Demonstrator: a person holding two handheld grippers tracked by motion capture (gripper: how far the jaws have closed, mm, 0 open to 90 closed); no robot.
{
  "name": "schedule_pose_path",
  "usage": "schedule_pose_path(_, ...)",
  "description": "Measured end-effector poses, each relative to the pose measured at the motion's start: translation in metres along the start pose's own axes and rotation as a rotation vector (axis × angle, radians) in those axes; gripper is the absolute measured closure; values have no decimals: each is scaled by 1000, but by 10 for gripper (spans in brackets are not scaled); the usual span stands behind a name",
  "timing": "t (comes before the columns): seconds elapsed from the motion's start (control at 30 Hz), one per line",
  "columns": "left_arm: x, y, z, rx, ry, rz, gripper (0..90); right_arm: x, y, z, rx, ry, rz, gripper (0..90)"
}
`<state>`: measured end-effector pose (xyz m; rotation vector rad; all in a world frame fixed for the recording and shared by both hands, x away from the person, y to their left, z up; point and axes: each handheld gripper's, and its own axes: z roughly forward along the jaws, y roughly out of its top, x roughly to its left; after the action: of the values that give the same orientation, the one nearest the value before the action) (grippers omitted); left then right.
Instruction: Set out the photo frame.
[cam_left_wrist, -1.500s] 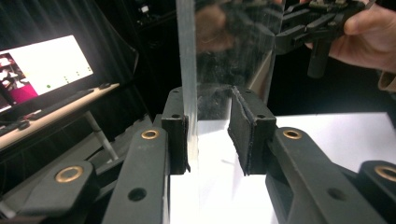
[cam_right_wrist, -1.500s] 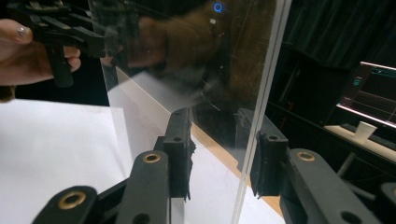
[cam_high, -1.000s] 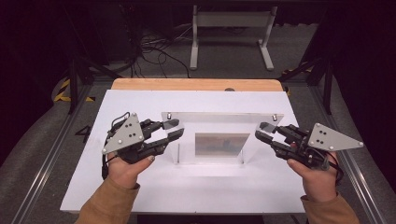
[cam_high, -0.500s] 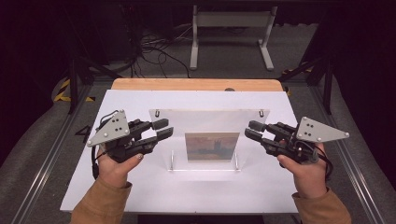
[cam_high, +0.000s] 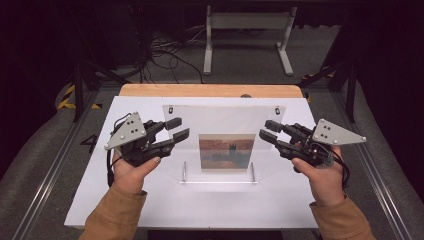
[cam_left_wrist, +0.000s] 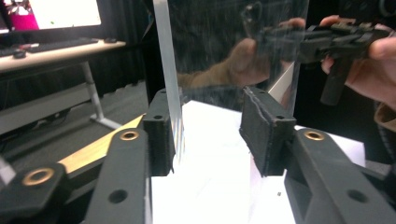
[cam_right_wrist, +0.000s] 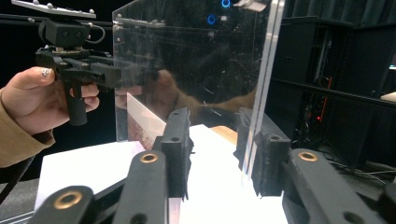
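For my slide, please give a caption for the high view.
Two hand-held tongs, left and right, flank an upright clear picture frame on a white table.

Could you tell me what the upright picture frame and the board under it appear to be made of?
The picture frame looks like clear acrylic or glass: glossy, see-through, with reflections and a doubled edge suggesting two panes. The white board looks matt, perhaps laminate or foam board; the strip behind it looks like pale wood.

A clear acrylic frame (cam_high: 220, 125) is showing a reddish-orange painted picture (cam_high: 226, 151) with dark towers. The table (cam_high: 150, 200) is looking white with a tan wooden edge. Both black claws are carrying grey plates.
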<state>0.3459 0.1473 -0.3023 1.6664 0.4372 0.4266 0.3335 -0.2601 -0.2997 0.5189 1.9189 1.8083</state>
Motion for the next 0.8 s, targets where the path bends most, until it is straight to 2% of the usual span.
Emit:
schedule_pose_path(0.07, 2, -3, 3, 5, 10, -14, 529, -1, -1, 2, 5, -8, 8, 554)
schedule_pose_path(0.17, 5, -6, 7, 7, 18, -45, 454, -6, -5, 5, 41, -56, 15, 426)
schedule_pose_path(0.5, 10, -11, 15, 33, 33, -67, 372, -15, -15, 8, 74, -119, 43, 279)
schedule_pose_path(0.73, 14, -21, 9, 64, 74, -100, 216, -15, -16, -1, 81, -140, 40, 229)
schedule_pose_path(0.8, 13, -23, 4, 83, 80, -96, 193, -14, -16, -6, 87, -147, 33, 225)
